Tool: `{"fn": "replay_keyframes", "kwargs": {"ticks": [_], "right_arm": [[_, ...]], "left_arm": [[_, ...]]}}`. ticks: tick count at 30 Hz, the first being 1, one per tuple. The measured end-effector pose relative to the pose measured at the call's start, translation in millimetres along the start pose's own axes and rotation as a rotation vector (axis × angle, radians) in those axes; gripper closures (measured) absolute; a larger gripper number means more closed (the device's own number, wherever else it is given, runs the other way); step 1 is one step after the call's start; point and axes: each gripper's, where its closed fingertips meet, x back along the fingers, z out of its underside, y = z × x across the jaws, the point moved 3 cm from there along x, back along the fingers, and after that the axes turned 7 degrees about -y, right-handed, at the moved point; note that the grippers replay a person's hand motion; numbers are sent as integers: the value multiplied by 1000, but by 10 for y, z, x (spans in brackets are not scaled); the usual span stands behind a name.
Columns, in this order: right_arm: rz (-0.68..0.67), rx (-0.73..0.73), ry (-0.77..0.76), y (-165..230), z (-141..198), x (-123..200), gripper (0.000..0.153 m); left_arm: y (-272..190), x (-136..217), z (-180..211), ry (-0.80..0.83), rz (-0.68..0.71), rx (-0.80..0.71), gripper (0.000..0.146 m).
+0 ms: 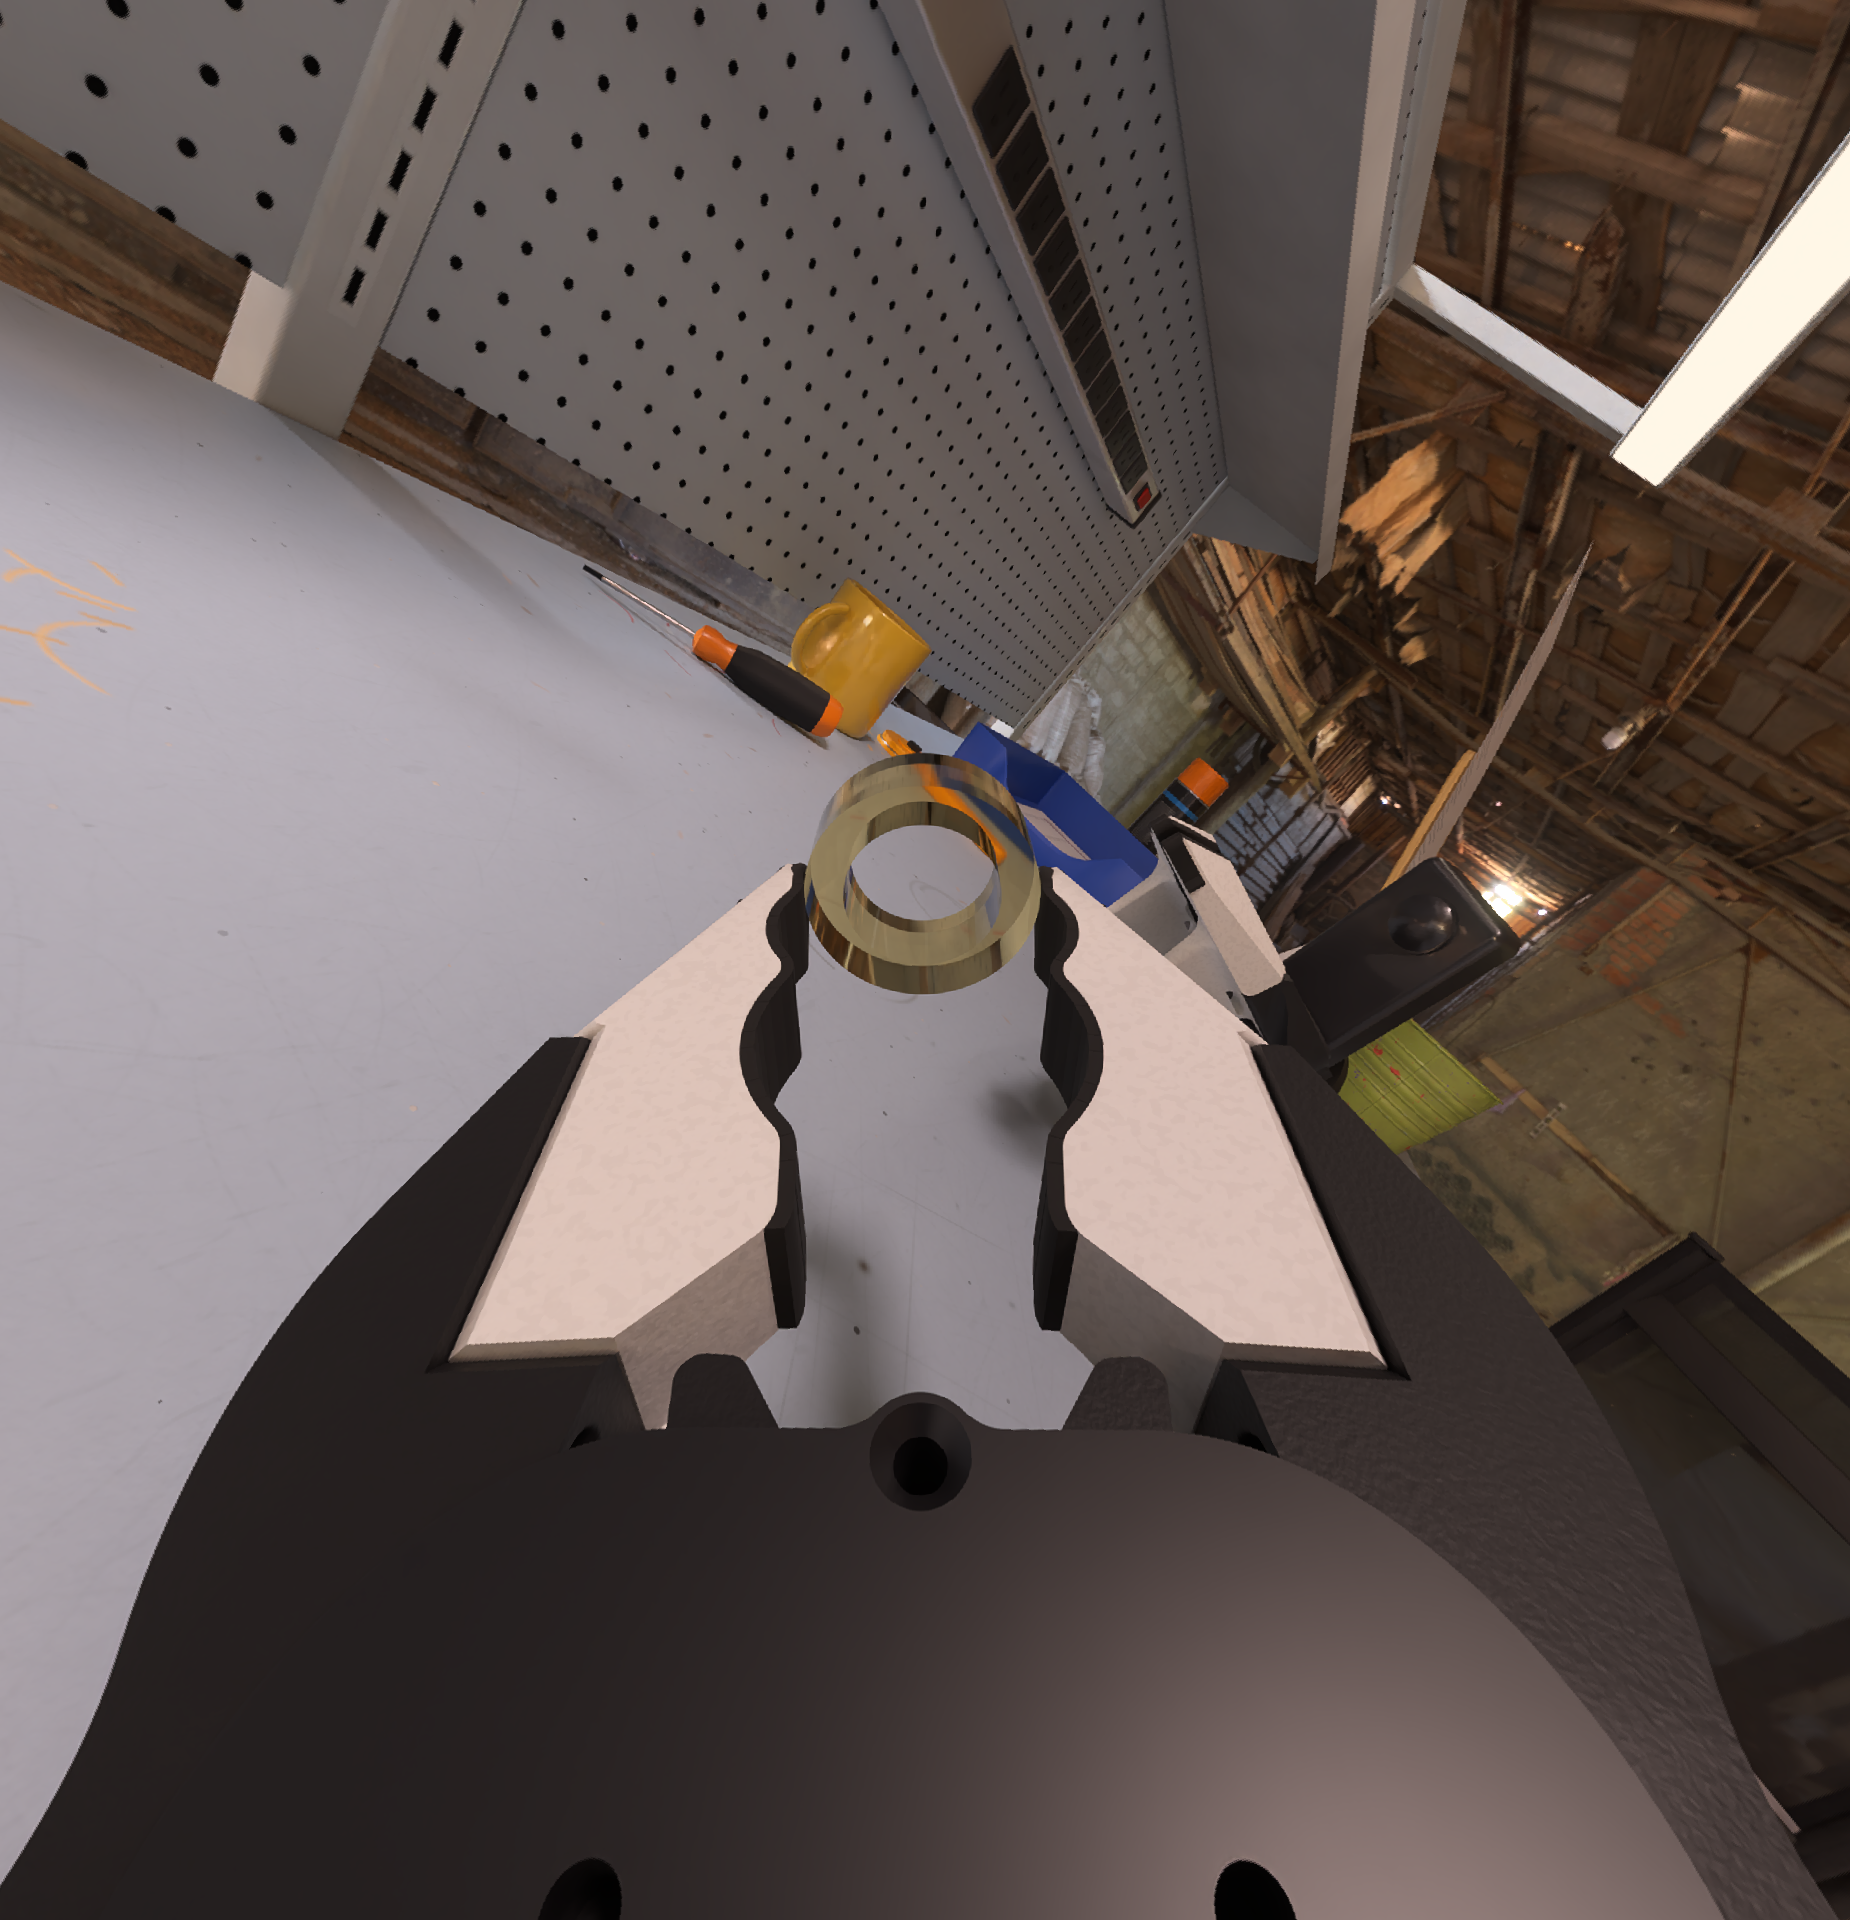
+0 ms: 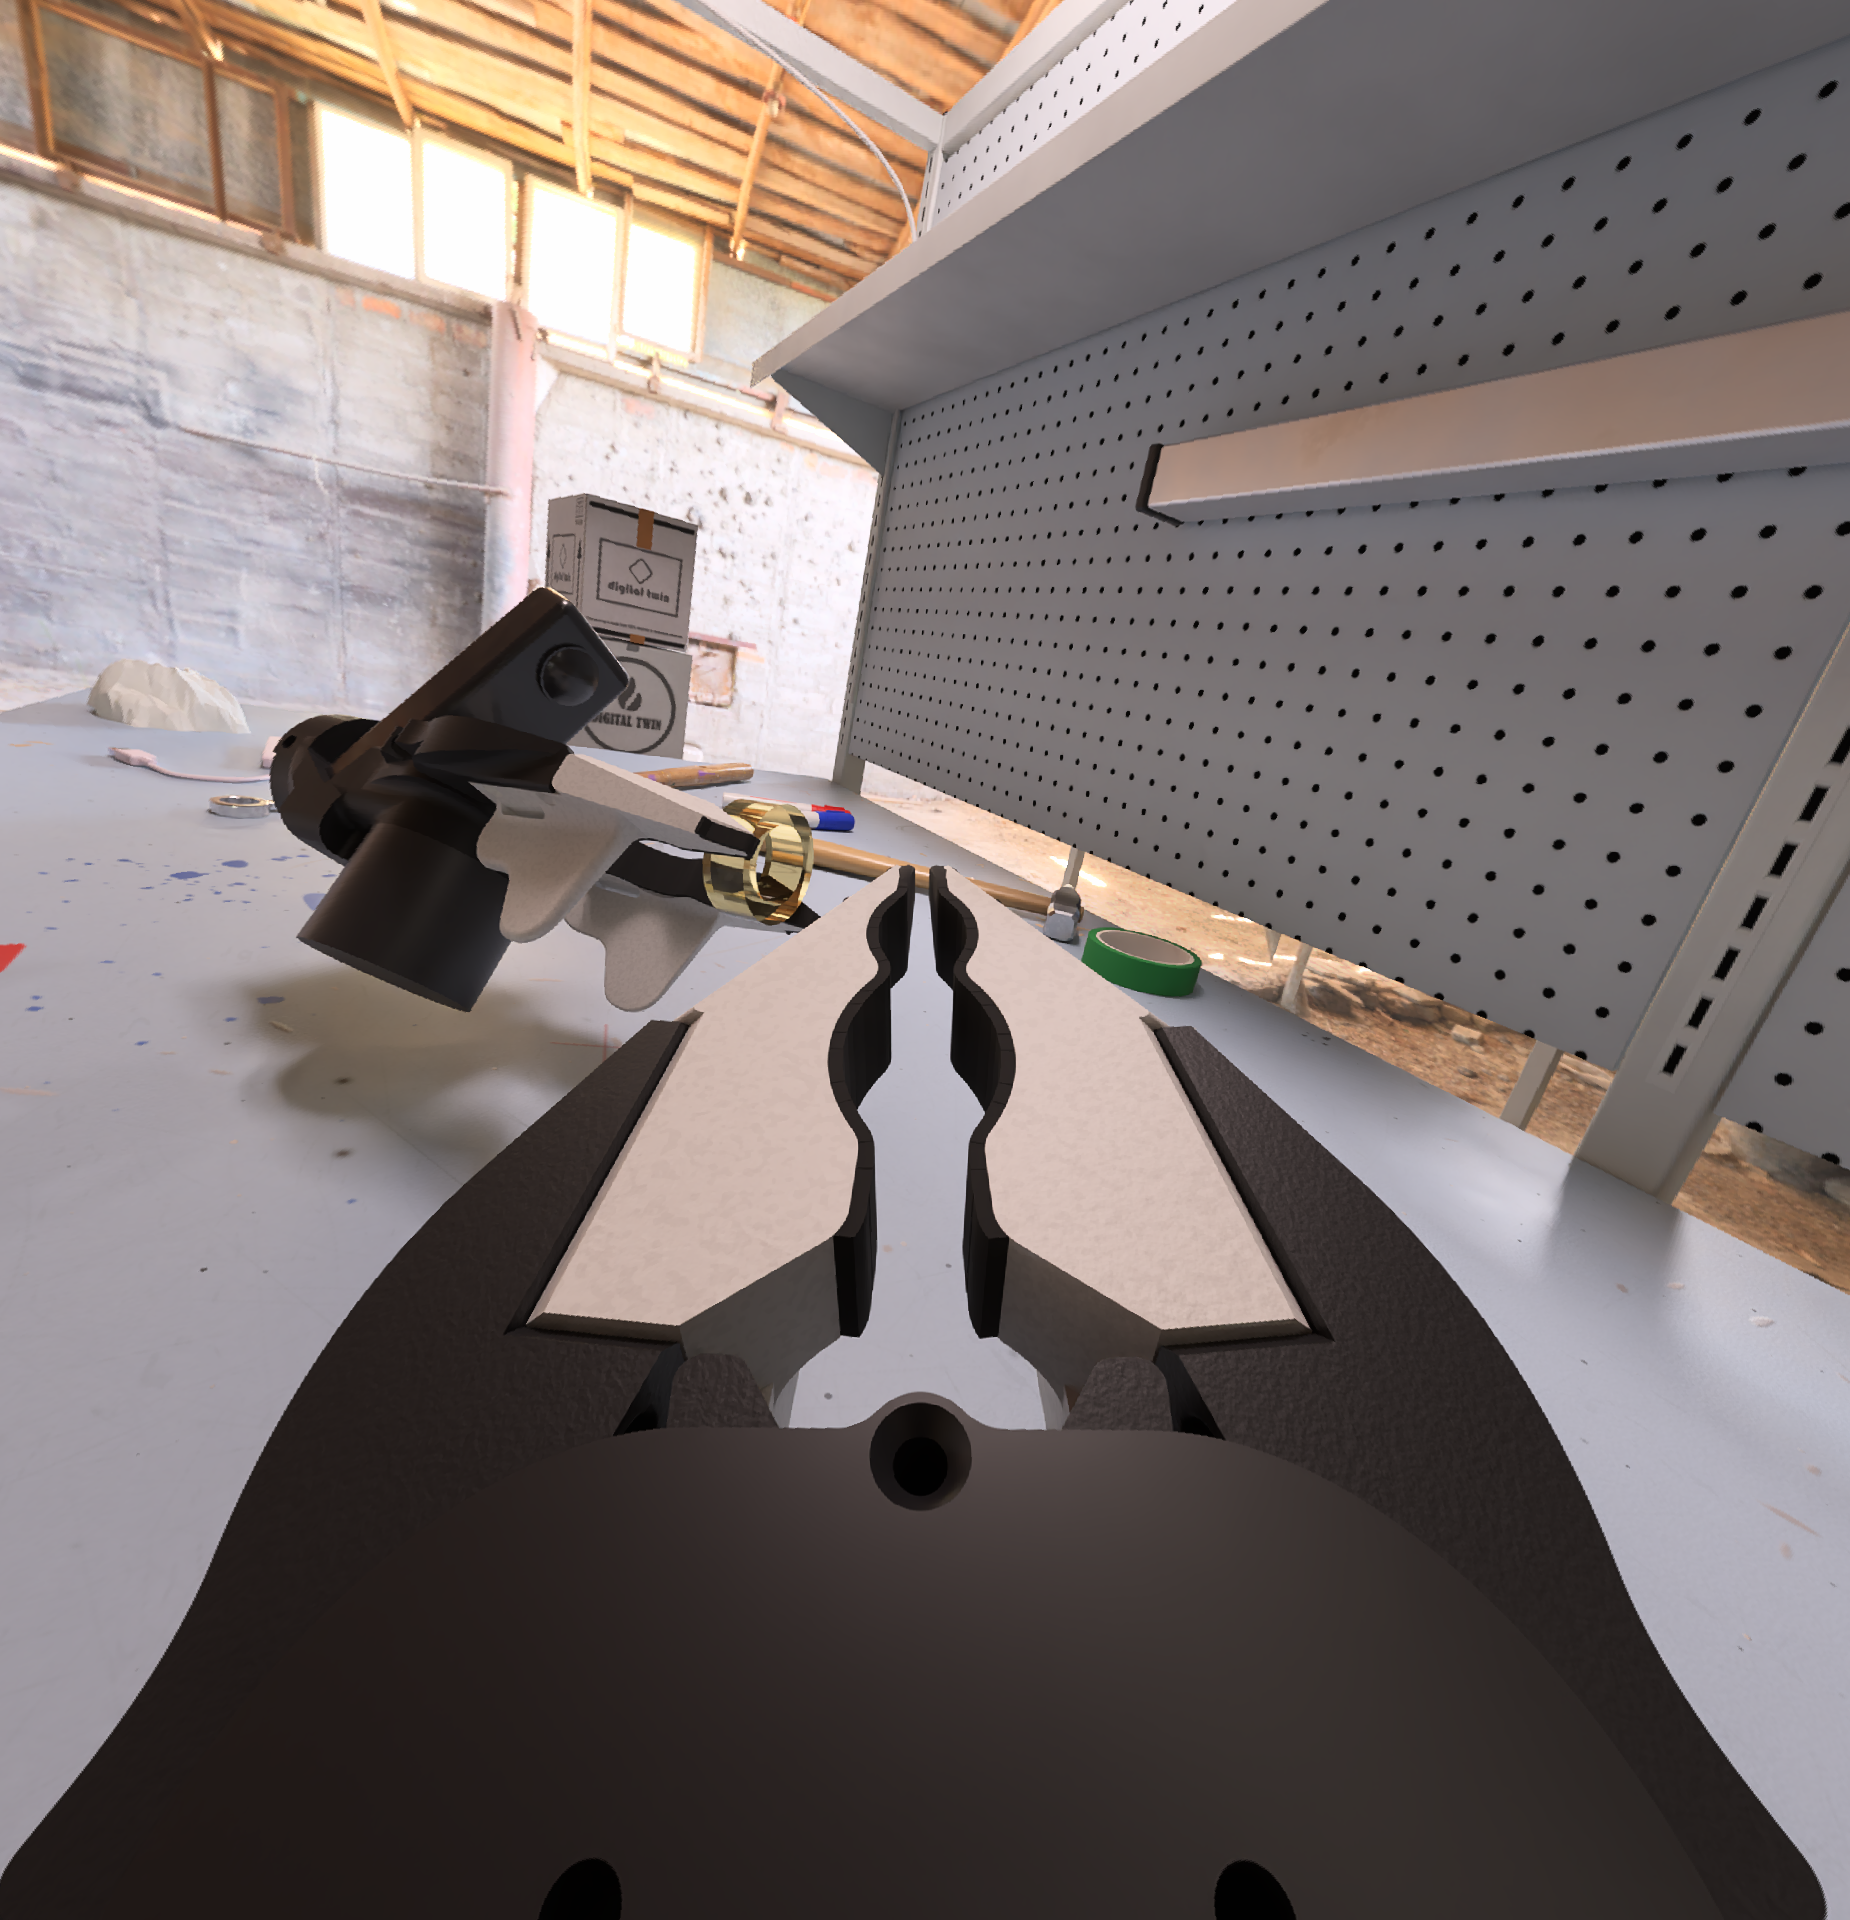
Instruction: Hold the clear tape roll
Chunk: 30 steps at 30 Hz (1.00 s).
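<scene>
The clear tape roll (image 1: pixel 922 875), a yellowish see-through ring, is lifted above the grey tabletop (image 1: pixel 277 935), pinched at its sides, its open hole tilted.

From my left gripper (image 1: pixel 921 894), the tape roll (image 1: pixel 921 875) sits between the jaws at twelve o'clock, off the bench (image 1: pixel 277 935). Behind it, toward eleven, a screwdriver (image 1: pixel 765 681) lies just beside a mug (image 1: pixel 859 649); a bin (image 1: pixel 1056 810) lies at one. From my right gripper (image 2: pixel 921 883), another tape roll (image 2: pixel 1141 961) rests at one, with a hammer (image 2: pixel 1004 894) between.
</scene>
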Motion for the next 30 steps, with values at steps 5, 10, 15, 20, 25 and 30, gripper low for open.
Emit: {"fn": "replay_keyframes", "kwargs": {"ticks": [5, 10, 15, 20, 25, 30], "right_arm": [[2, -3, -1, -8, 2, 4, 150], [3, -4, 0, -14, 3, 6, 150], [6, -10, -4, -27, 1, 11, 150], [5, -8, -3, -27, 3, 10, 150], [5, -7, -2, -27, 4, 10, 150], [5, -8, -1, -29, 4, 10, 150]], "left_arm": [[1, 1, -1, -1, 1, 2, 103], [1, 1, -1, -1, 1, 4, 103], [4, 0, -2, -1, 3, 9, 103], [5, 0, -2, 0, 3, 10, 103], [6, 0, -2, 0, 3, 11, 103], [7, -1, -3, 0, 3, 11, 103]]}}
